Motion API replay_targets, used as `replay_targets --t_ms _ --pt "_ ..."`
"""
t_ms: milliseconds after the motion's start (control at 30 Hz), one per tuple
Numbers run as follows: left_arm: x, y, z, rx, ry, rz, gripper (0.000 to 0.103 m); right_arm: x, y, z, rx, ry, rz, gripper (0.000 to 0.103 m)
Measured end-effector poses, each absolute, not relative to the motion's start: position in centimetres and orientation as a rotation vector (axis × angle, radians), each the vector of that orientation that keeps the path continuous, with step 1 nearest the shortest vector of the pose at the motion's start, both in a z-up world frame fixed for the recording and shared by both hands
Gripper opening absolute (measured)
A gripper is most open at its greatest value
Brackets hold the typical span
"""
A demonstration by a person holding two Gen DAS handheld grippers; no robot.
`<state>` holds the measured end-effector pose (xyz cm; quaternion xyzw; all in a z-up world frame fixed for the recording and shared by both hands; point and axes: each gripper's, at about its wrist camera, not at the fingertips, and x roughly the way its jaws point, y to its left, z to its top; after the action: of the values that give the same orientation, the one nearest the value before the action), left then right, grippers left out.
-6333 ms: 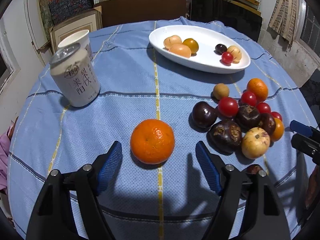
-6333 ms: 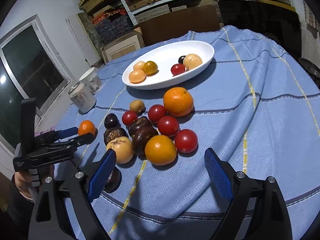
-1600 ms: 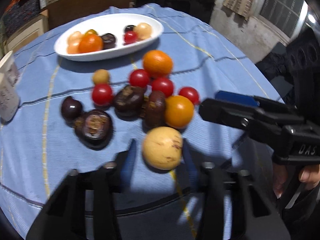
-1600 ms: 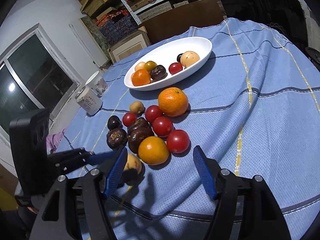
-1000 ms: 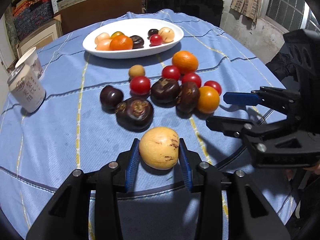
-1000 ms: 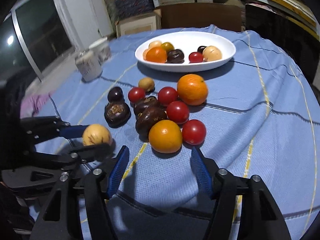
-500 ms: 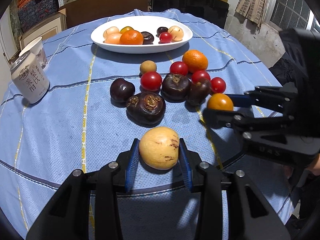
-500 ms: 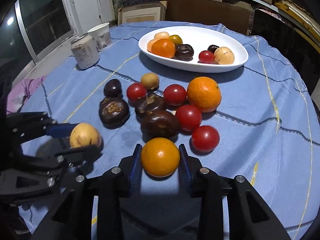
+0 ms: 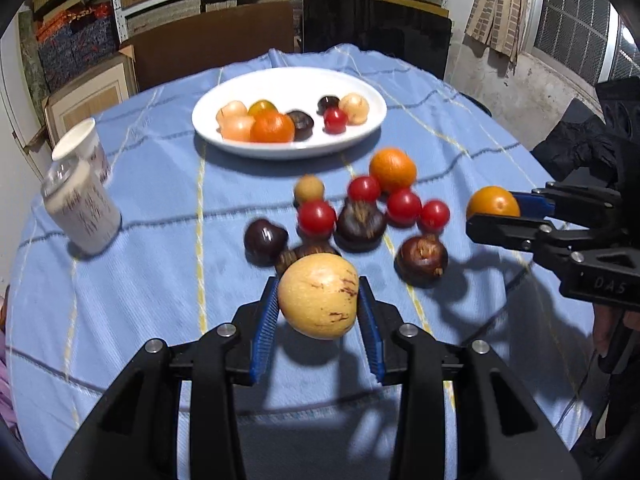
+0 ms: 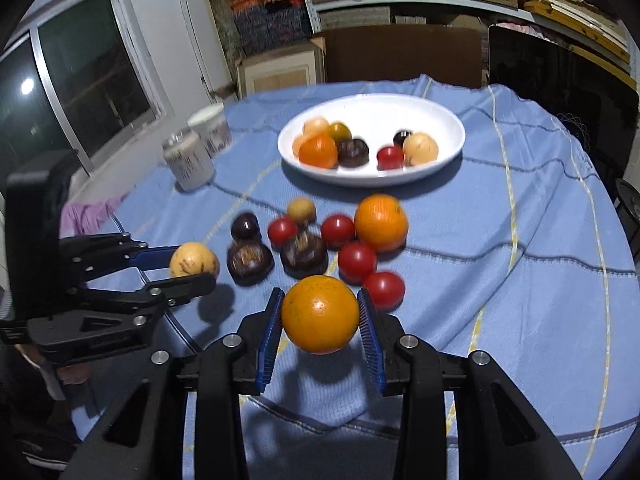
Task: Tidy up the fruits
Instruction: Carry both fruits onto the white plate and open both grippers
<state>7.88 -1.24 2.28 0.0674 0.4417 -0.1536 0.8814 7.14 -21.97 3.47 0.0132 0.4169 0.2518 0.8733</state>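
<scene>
Shelves full of boxes fill the top of both views, and below them sits a round table with a blue cloth (image 9: pixel 140 208). A white plate (image 9: pixel 288 80) lies in the upper middle of the left view, with a few small fruits in it.

At the bottom middle of the left view, the left gripper (image 9: pixel 318 312) squeezes a pale yellow fruit (image 9: pixel 318 296) between its blue pads and holds it up off the cloth (its shadow lies underneath). At the bottom middle of the right view, the right gripper (image 10: pixel 320 320) is closed around an orange fruit (image 10: pixel 320 314) the same way, also lifted.

Between the grippers and the plate, loose fruit lies in a bunch: red tomatoes (image 9: pixel 316 218), dark purple fruits (image 9: pixel 420 258) and a big orange (image 9: pixel 392 170). A can (image 9: pixel 82 216) and a paper cup (image 9: pixel 82 148) stand at the left edge of the left view.
</scene>
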Motion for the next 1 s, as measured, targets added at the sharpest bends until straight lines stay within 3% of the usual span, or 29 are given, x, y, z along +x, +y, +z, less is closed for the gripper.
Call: replay_targets --t_ms 400,833,900,933,967,1000 --pt "19.1 -2.4 6.3 0.136 0.840 -0.265 0.037 17.1 -21.9 6.8 0.171 0.814 0.521 0.037" --pt "28.5 -2.1 2.7 0.090 0.916 -0.173 0.037 26.9 -21.1 1.4 0.383 0.954 0.441 0.038" --pt "29.1 -1.9 2.5 0.070 0.918 -0.160 0.038 27.4 -21.2 1.0 0.412 0.950 0.436 0.041" --pt "29.3 -1.7 2.6 0.054 0.909 -0.146 0.048 27.5 -21.3 0.9 0.435 0.949 0.434 0.051" --pt "29.3 -1.6 2.9 0.044 0.897 -0.132 0.065 27.4 -21.5 0.9 0.461 0.944 0.439 0.057" --pt "29.1 -1.4 3.2 0.036 0.879 -0.125 0.069 27.2 -21.6 1.2 0.473 0.930 0.443 0.057"
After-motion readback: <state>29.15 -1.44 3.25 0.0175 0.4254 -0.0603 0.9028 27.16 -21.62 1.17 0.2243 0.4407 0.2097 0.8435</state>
